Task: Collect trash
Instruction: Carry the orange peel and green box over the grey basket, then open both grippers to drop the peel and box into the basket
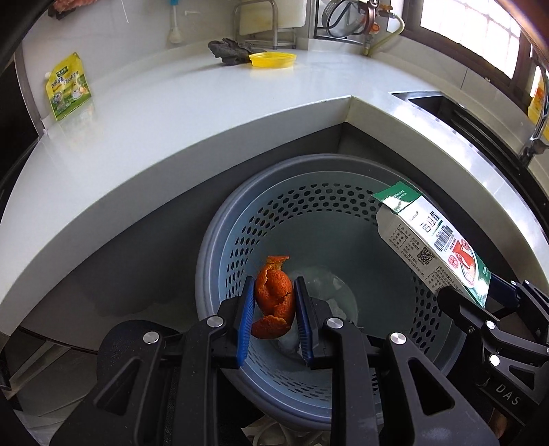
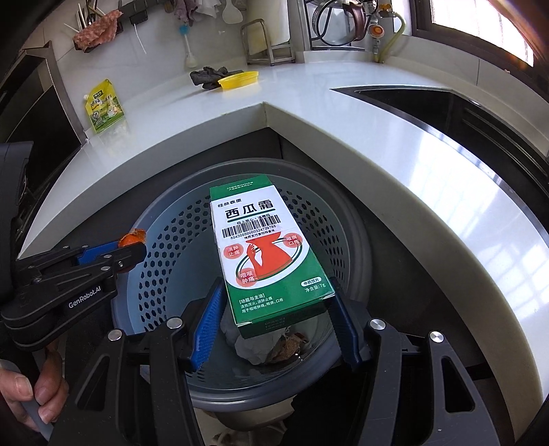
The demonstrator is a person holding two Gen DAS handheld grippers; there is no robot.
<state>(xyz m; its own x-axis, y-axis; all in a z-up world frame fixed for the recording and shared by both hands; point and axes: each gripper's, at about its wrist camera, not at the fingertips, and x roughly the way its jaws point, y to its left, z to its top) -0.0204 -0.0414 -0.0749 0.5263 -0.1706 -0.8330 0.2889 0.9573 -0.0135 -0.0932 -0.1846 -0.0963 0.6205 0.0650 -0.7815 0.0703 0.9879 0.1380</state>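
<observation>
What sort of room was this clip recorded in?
Most likely a home kitchen. A white L-shaped countertop holds a built-in sink, a kettle sits at the back, and utensils hang on the wall. A perforated waste bin stands in the corner below.

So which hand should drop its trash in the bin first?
Probably the left. The left gripper holds the orange peel well inside the rim of the trash bin. The right gripper holds the medicine box over the bin too, but its far end reaches toward the rim.
</observation>
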